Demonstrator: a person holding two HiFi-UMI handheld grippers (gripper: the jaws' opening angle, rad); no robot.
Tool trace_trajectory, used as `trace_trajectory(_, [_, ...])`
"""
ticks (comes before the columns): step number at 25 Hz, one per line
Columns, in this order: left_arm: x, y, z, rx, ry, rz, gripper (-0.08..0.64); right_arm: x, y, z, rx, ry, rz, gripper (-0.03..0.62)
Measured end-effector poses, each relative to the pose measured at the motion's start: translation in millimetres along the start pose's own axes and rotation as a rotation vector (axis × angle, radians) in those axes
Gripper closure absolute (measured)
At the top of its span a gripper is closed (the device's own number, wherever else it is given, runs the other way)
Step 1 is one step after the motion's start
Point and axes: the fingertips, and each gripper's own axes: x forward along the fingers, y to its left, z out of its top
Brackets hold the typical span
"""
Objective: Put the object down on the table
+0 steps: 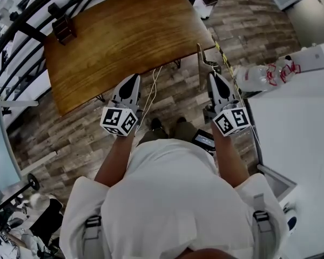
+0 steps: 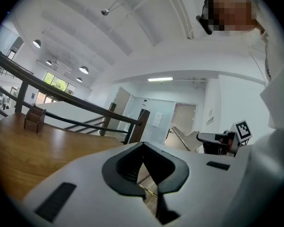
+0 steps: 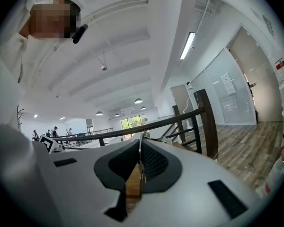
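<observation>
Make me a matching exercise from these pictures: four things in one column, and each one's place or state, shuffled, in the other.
Things:
1. left gripper
2. right gripper
3. small dark wooden block
4. plastic bottle

Places or states:
A. far right, by the white surface
B. jaws shut on a thin wooden piece
C. on the far left corner of the wooden table
D. jaws together, nothing held

Pairs: 1-D, 2-B, 3-C, 4-A.

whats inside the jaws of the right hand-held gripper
A thin wooden strip, clamped edge-on in the right hand-held gripper and sticking out past its tips. The jaws cover its gripped faces, so what it is is unclear.
</observation>
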Motion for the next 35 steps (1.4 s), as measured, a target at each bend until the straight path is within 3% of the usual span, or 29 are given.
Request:
trace_trajectory(10, [59,23,9,0.001,-0.01,0.019,0.545,44,-52,11,0.006,-0.016,0.0,0.563])
trace_trajectory(23, [179,61,42,0.032,-0.045,0.166,0.545,188,-137,40,0.047,-0.01,0.179,0.563])
trace_trajectory(35, [247,88,77,0.057,-0.086,0.358,0.545,300,-199,68,0.081,0.021,0.35,0.563])
